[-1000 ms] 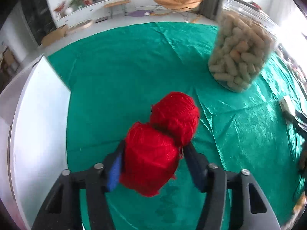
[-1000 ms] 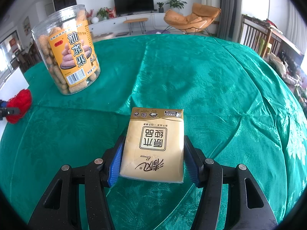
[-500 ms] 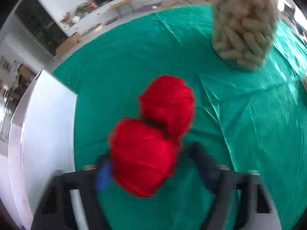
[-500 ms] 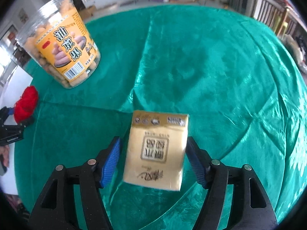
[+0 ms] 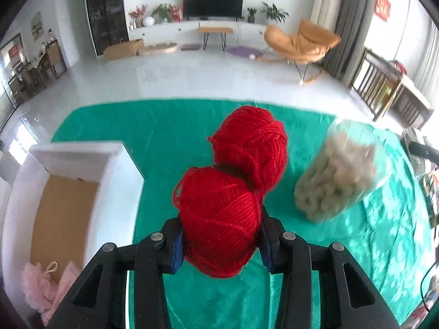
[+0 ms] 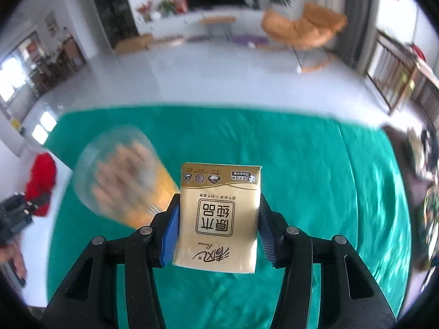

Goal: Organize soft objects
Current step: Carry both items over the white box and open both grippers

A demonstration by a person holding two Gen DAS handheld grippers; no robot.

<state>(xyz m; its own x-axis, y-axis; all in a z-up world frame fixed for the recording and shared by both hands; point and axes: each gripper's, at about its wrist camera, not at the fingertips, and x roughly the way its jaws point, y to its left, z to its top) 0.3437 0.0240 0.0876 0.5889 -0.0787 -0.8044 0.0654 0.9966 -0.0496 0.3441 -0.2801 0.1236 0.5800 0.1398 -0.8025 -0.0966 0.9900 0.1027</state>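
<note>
above the green cloth (image 5: pixel 170 148) that covers the table, both grippers carry soft things clear of the surface. the left gripper (image 5: pixel 221 242) has its jaws closing on the near ball of the red yarn (image 5: pixel 219 219), and the blue pads press into its sides so that the wool bulges round them; the second ball hangs joined beyond it, unsupported, which is probably why the grip sits on the nearer one, close to the pads. the right gripper (image 6: pixel 218 231) is clamped on a tissue pack (image 6: pixel 219 213), its pads on the two long sides and the pack lying flat between them, label up, so the soft packet is squeezed across its narrow width and does not fold.

at the cloth's left edge stands a white box (image 5: pixel 115 181) with a cardboard floor, open at the top; a pink puff (image 5: pixel 44 288) already lies in its near corner. that looks like the place meant for the soft things, and the yarn is held just right of it.

the snack jar (image 5: pixel 340 172) stands towards the right side of the cloth, hard and untouched, likely left out of the sorting. it lies between the two grippers, so the right one will need to pass over or around it to reach the box.
</note>
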